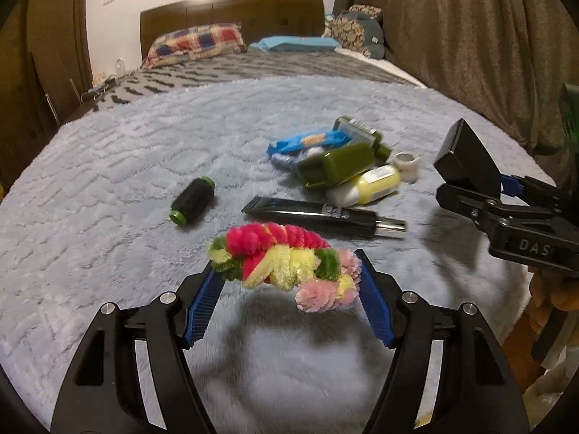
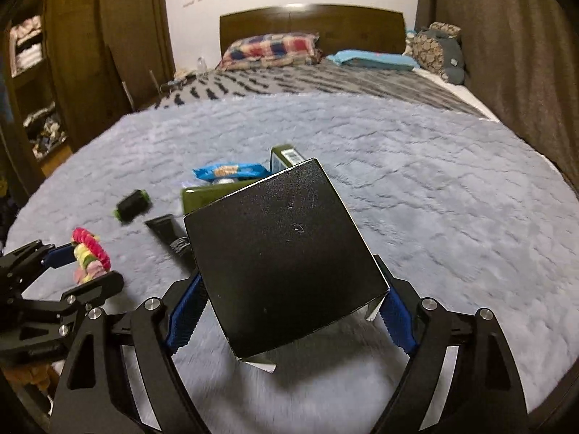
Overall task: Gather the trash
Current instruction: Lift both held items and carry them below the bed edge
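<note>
My left gripper point(image 1: 287, 267) is shut on a fuzzy pink, yellow and green garland point(image 1: 278, 253), held just above the grey blanket, where it casts a shadow. In the right wrist view the left gripper point(image 2: 92, 264) shows at the left edge with the garland point(image 2: 88, 249). My right gripper point(image 2: 289, 275) is shut on a black cardboard box point(image 2: 286, 264), tilted and lifted clear of the blanket. The left wrist view shows that box point(image 1: 466, 159) at the right. On the blanket lie a black spool point(image 1: 193, 200), a black tube point(image 1: 322, 213), olive boxes point(image 1: 336, 166), a blue packet point(image 1: 307, 141) and a yellow bottle point(image 1: 369, 184).
The fluffy grey blanket point(image 1: 126, 152) covers the near half of a bed; pillows point(image 1: 195, 41) and a wooden headboard stand at the far end. A brown curtain point(image 1: 470, 36) hangs along the right side, with wooden cupboards point(image 2: 32, 83) at the left. A small white roll point(image 1: 407, 161) lies by the bottle.
</note>
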Demonstrator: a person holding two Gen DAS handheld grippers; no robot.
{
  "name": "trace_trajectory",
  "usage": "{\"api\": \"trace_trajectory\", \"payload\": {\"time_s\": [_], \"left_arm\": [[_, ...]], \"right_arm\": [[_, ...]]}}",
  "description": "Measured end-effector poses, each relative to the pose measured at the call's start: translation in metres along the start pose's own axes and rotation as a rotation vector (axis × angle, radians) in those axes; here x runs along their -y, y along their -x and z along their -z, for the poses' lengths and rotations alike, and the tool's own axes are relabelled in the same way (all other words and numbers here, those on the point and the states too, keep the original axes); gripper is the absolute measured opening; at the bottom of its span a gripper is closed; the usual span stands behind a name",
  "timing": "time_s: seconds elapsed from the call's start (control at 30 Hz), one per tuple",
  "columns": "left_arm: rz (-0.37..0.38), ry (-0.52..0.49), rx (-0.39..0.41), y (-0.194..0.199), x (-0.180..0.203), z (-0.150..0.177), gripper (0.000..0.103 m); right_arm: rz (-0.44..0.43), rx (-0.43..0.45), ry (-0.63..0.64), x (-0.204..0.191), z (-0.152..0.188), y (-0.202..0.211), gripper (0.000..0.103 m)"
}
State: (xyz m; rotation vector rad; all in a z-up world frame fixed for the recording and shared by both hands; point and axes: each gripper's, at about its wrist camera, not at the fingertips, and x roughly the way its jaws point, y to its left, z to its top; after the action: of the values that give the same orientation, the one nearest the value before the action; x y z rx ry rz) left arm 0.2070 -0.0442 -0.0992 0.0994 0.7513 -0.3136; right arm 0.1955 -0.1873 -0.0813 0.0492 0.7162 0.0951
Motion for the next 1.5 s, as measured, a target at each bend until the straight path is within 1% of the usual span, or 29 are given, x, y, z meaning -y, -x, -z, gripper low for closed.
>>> {"api": "trace_trajectory", "payload": {"time_s": [0.2, 0.37, 0.5, 0.6, 0.77, 0.87, 0.93, 1.13, 1.23, 1.5], "left_arm": [[0.004, 0.009, 0.076, 0.051, 0.011, 0.008, 0.067], [0.009, 0.0, 0.148, 0.099, 0.022, 0.027, 0.067], [0.021, -0.007, 0.174, 0.126, 0.032, 0.051, 0.067], [0.031, -0.011, 0.173, 0.135, 0.036, 0.066, 0.067], [0.039, -0.016, 0.128, 0.138, 0.042, 0.096, 0.067], [0.056, -0.008, 0.08, 0.13, 0.044, 0.118, 0.067], [0.062, -0.007, 0.043, 0.122, 0.046, 0.131, 0.067], [0.092, -0.018, -0.08, 0.088, 0.054, 0.168, 0.067], [0.091, -0.022, -0.139, 0.068, 0.055, 0.184, 0.067], [0.092, -0.003, -0.248, 0.027, 0.048, 0.22, 0.067]], "right_arm": [[0.011, 0.066, -0.019, 0.002, 0.016, 0.058, 0.084], [0.013, 0.118, -0.053, 0.001, 0.043, 0.102, 0.084], [-0.002, 0.123, -0.079, -0.001, 0.068, 0.122, 0.084], [-0.015, 0.108, -0.083, -0.005, 0.085, 0.129, 0.084], [-0.021, 0.084, -0.069, -0.014, 0.107, 0.139, 0.084], [-0.026, 0.052, -0.064, -0.017, 0.124, 0.138, 0.084], [-0.042, 0.014, -0.068, -0.021, 0.138, 0.133, 0.084], [-0.048, -0.125, -0.07, -0.029, 0.184, 0.103, 0.084], [-0.044, -0.183, -0.077, -0.032, 0.201, 0.085, 0.084], [-0.049, -0.298, -0.141, -0.024, 0.233, 0.047, 0.084]]}}
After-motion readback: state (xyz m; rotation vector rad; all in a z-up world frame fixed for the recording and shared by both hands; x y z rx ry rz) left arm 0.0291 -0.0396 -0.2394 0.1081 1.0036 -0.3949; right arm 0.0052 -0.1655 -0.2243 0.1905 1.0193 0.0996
